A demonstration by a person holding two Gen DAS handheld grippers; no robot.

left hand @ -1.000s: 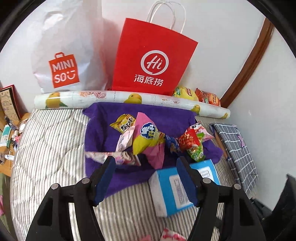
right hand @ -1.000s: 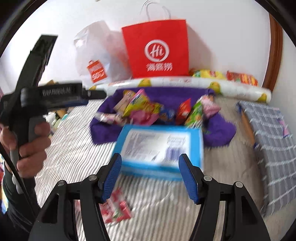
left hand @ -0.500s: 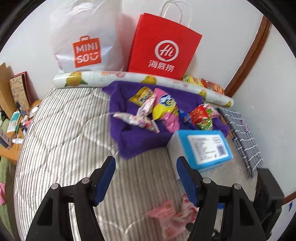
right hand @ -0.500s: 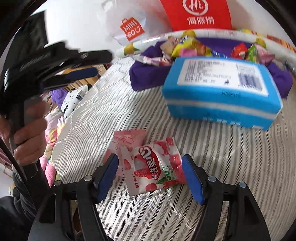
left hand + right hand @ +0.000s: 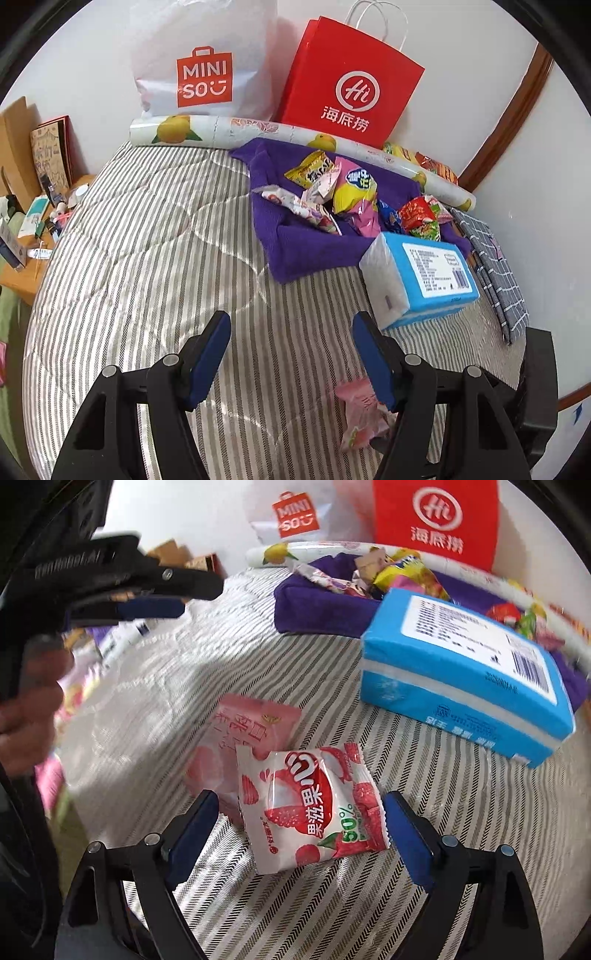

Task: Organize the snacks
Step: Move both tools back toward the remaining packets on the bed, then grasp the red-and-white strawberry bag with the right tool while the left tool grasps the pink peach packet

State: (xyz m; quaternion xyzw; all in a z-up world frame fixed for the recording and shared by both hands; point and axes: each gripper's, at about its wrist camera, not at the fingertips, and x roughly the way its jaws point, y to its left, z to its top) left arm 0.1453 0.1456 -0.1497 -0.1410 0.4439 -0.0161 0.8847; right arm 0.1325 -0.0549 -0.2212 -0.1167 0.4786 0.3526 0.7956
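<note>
A red-and-white lychee snack packet [image 5: 314, 808] lies flat on the striped bedding [image 5: 443, 849], overlapping a pale pink packet [image 5: 243, 738]. My right gripper [image 5: 301, 801] straddles the lychee packet; its jaws are opening and the pads do not press on it. The left gripper [image 5: 291, 325] hovers open over bare bedding with nothing between its fingers; the pink packet [image 5: 360, 410] shows just under its right finger. In the right wrist view, the left gripper [image 5: 199, 598] is at the upper left, held by a hand [image 5: 29, 716]. Several snack packets [image 5: 351, 192] lie piled on a purple cloth [image 5: 306, 243].
A blue tissue pack [image 5: 424, 277] lies just in front of the purple cloth. Behind stand a rolled fruit-print sheet [image 5: 236, 129], a white Miniso bag [image 5: 203, 66] and a red paper bag [image 5: 347, 85]. A checked cloth [image 5: 491, 273] lies right, a cluttered table [image 5: 26, 236] left.
My right gripper has sunk toward the two pink packets and its jaws have widened around the lychee one. The left gripper has drawn away from the tissue pack toward bare bedding.
</note>
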